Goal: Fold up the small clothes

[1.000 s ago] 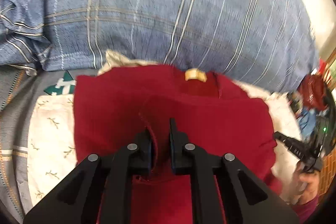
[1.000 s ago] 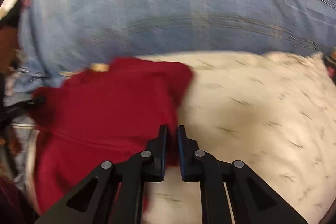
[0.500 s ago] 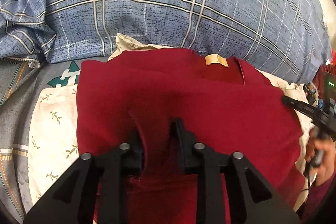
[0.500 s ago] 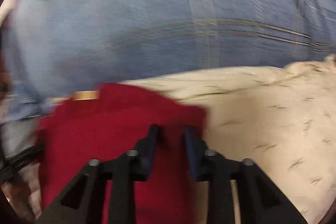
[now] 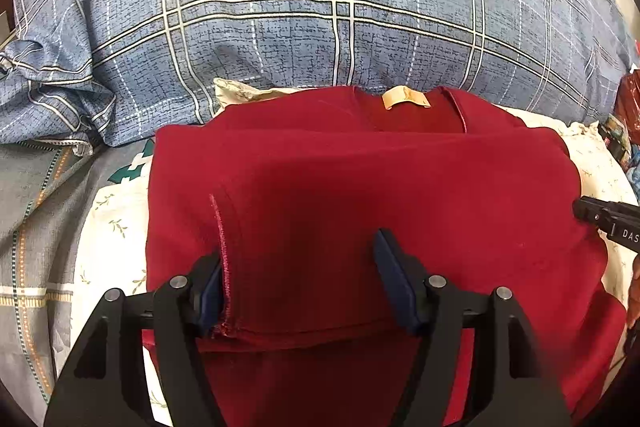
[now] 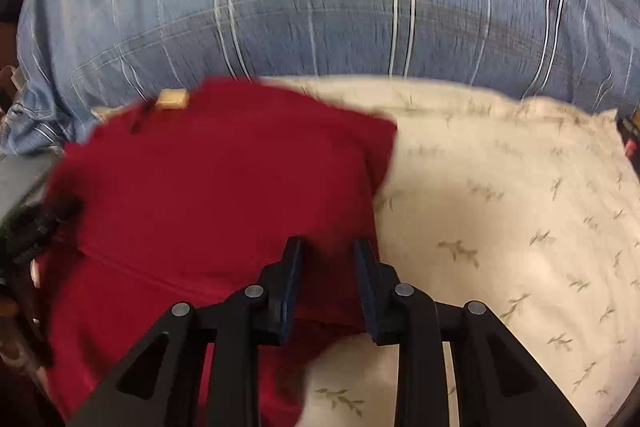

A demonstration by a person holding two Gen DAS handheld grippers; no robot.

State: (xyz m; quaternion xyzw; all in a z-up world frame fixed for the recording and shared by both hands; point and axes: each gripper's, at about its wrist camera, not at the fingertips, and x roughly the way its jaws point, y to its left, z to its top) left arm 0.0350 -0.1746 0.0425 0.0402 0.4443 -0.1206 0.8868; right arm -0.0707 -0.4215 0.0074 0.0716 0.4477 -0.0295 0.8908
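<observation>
Both grippers' jaws have just been opening: left gripper (image 5: pixel 298 277) wide, right gripper (image 6: pixel 326 281) narrower, over the folded red shirt (image 5: pixel 360 195), below the plaid pillow (image 5: pixel 320 7).

the left gripper (image 5: pixel 298 277) has just been opening; its jaws stand wide over the folded red garment (image 5: pixel 360 195), pads off the cloth. beyond it lies a blue plaid pillow (image 5: pixel 320 7). the right gripper (image 5: pixel 578 209) pokes in at right.

Dark red garment (image 5: pixel 360 187), folded flat on leaf-print cream cloth (image 6: pixel 500 207), tan neck label (image 5: pixel 406 98) showing.
</observation>
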